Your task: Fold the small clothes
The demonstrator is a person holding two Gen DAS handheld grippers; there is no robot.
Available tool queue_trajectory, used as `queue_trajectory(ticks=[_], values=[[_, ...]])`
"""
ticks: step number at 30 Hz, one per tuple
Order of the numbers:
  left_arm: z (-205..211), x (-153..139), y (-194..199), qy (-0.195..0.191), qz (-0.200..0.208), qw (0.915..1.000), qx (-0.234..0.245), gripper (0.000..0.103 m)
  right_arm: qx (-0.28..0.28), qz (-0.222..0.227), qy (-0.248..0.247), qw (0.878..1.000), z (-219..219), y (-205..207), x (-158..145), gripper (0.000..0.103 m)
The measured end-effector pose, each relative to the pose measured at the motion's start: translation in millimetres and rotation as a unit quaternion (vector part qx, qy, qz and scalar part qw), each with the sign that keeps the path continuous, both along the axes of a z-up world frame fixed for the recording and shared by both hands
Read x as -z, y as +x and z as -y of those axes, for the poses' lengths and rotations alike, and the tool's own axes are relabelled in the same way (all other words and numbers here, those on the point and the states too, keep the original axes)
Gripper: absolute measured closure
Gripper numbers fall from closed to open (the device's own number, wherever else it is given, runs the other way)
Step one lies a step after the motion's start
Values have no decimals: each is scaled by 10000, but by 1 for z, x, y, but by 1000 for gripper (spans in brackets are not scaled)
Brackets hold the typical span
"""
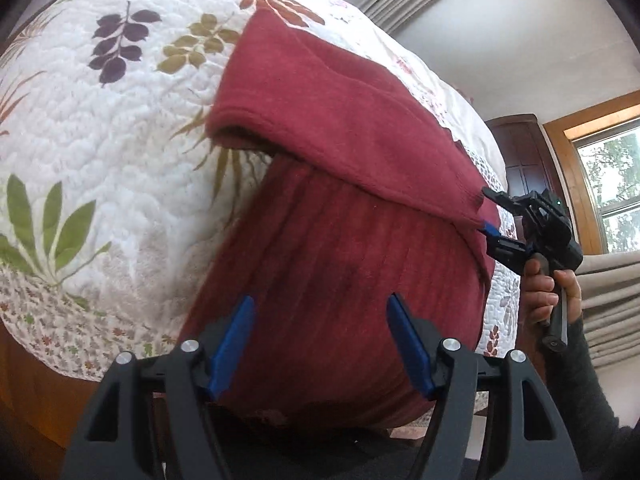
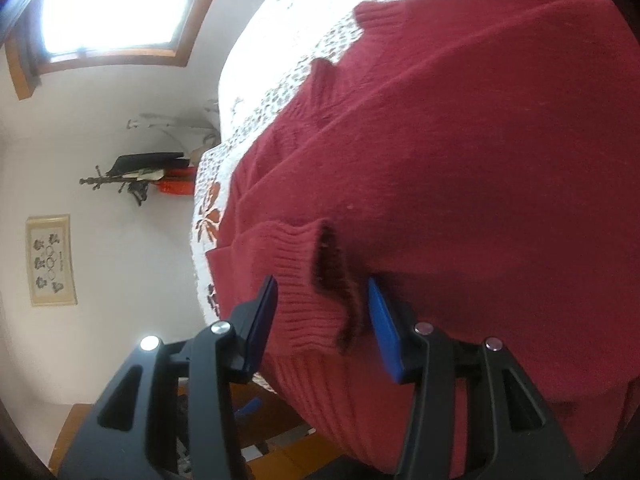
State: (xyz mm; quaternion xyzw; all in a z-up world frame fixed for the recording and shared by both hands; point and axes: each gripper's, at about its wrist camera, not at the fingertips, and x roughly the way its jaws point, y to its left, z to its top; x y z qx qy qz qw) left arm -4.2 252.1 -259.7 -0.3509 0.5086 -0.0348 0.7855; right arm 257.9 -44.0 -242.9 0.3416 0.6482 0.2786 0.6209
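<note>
Here, red knit sweater [image 1: 340,240] half-folded on quilt [image 1: 100,120]

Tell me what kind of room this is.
Most likely a bedroom: a red sweater lies on a bed under a leaf-print quilt, with a wood-framed window and a dark wooden cabinet nearby.

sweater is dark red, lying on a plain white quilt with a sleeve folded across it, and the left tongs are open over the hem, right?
Not quite: the quilt isn't plain. It is white with coloured leaf prints, as the left wrist view shows. The rest holds: the dark red sweater lies on it with a sleeve folded across, and the left tongs are open over the hem.
</note>
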Motion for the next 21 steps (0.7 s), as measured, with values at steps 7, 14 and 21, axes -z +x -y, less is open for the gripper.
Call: queue_trajectory(ticks=[7,14,21], values=[[10,-5,2,-14,-7,10000,25,34,120,69,108,9998,-8,14,-5,97],[29,-10,24,-25,69,9995,295,34,390,1057,8,9936,52,17,-79,97],[37,-7,39,-170,37,9990,418,34,1350,841,-537,9858,154,-4,-49,97]])
